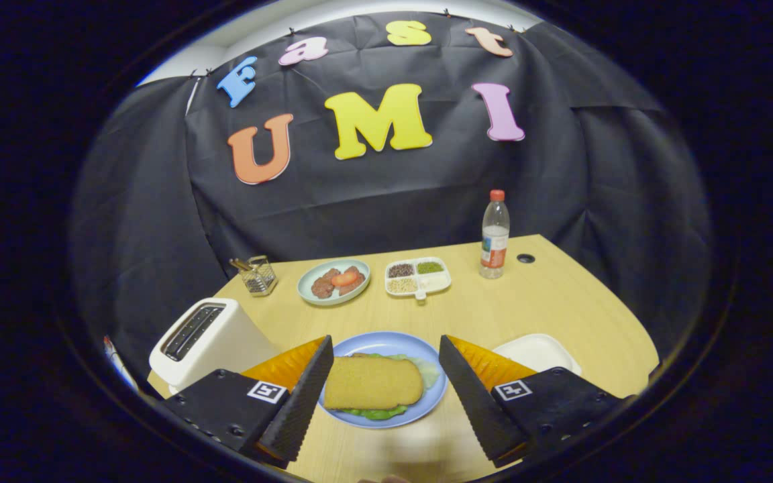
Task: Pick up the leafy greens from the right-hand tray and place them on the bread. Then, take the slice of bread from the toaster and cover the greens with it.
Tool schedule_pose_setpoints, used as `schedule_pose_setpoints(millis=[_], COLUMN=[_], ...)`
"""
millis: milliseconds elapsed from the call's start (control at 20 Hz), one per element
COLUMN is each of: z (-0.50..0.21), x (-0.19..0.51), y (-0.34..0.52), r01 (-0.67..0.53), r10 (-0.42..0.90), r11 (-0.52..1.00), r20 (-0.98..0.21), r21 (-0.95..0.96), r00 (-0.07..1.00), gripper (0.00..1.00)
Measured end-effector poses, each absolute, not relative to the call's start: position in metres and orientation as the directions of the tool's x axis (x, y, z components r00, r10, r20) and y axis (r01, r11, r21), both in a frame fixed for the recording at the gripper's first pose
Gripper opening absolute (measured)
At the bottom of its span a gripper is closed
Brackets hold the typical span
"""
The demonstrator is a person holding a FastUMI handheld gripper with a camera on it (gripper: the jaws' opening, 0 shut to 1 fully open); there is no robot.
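I am facing a black cloth wall [386, 194] that hangs in loose folds and creases, wrapping round on both sides of me. It is clipped along its top edge, and above it I can see a strip of pale, bright ceiling or wall [306, 17]. In front of me stands a light wooden table [547, 302] with a smooth top and a curved far edge on the right. Near its far right corner there is a small dark round hole [525, 258] in the top. The light is even and soft, falling from above, and the tabletop shows only faint shadows.
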State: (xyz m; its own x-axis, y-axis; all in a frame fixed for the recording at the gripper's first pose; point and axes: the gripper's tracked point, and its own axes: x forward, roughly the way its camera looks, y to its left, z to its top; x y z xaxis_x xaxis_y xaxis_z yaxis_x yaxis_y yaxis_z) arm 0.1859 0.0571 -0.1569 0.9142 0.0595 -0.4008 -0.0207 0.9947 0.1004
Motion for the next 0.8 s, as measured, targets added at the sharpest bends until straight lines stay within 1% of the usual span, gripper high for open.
schedule_pose_setpoints(millis=[300, 450, 600, 800], z=[-0.098, -0.088, -0.086, -0.066], x=[0.118, 0.084, 0.053, 0.016], y=[0.05, 0.039, 0.038, 0.027], r01=[-0.038, -0.014, -0.024, 0.006], r10=[0.058, 0.023, 0.027, -0.009], r11=[0.996, 0.999, 1.0, 0.999], r20=[-0.275, -0.226, -0.205, -0.095], r21=[0.078, 0.043, 0.015, -0.035], r00=[0.96, 0.974, 0.978, 0.995], gripper=[0.96, 0.96, 0.96, 0.96])
